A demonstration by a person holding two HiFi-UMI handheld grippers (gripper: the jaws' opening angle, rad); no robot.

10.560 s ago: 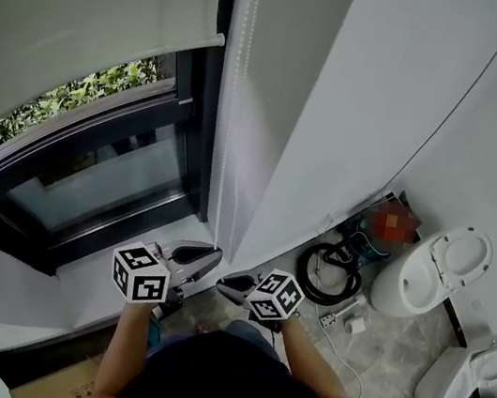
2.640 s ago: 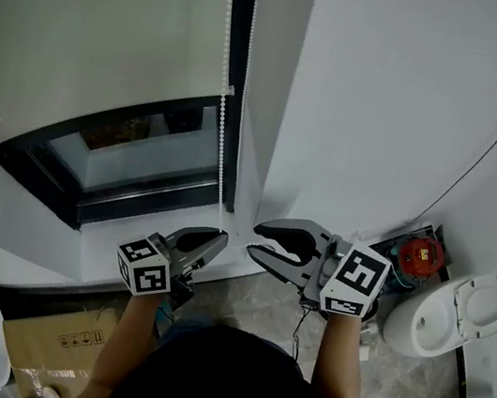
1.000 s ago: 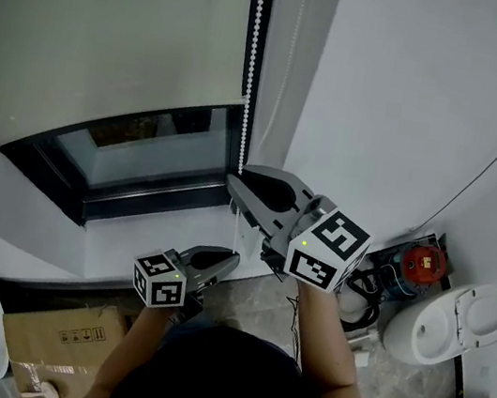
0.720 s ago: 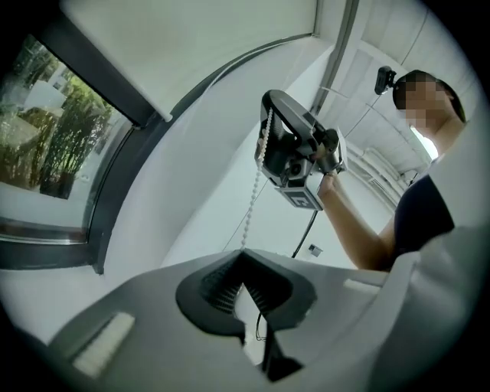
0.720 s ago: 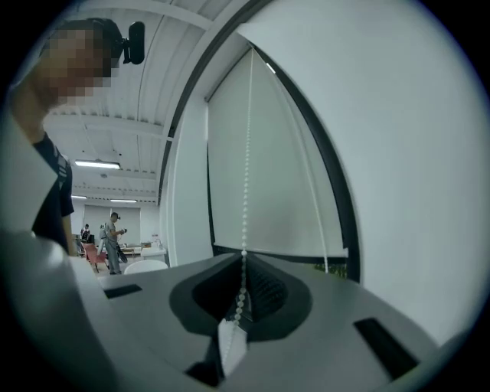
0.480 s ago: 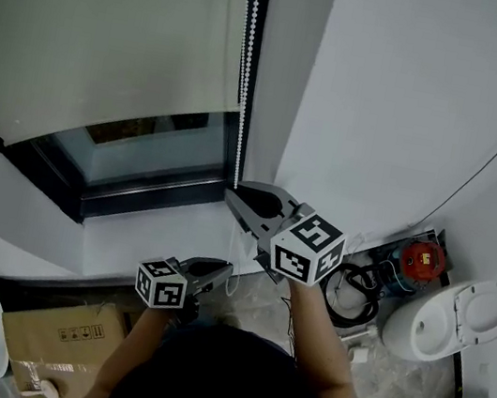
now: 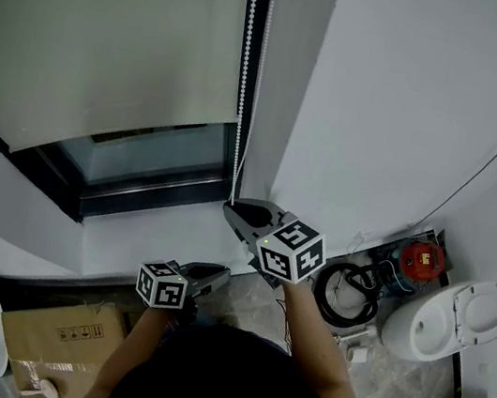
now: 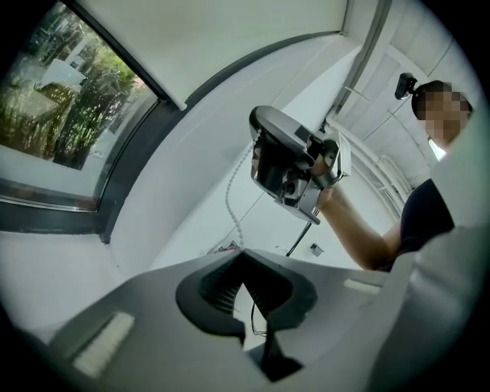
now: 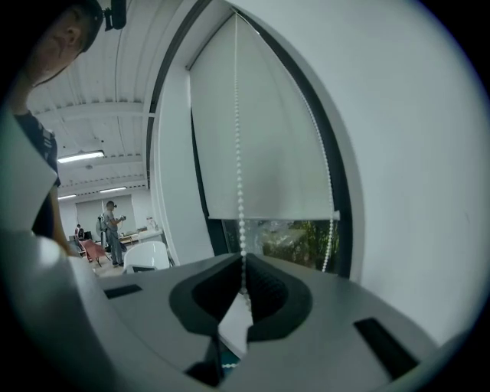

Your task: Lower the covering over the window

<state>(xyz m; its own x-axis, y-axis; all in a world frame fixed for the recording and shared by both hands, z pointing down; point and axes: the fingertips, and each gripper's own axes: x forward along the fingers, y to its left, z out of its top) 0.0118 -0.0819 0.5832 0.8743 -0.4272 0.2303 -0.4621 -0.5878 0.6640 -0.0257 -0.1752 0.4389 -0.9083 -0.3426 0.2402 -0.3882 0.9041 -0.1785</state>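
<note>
Most of the dark-framed window (image 7: 147,152) is covered by the off-white fabric roller blind (image 7: 106,35), which fills the upper left of the head view; only a strip of glass shows under its hem. Just right of it hangs the white beaded pull chain (image 7: 245,69), running down into the right gripper (image 7: 235,212) at frame centre, jaws pinched on the beads. The left gripper (image 7: 219,275) (lower in the frame) is closed on nothing. My worry: the thin chain could slip out of the grip, or a pull slanted away from the wall (image 7: 389,104) could jam it, leaving the hem short.
</note>
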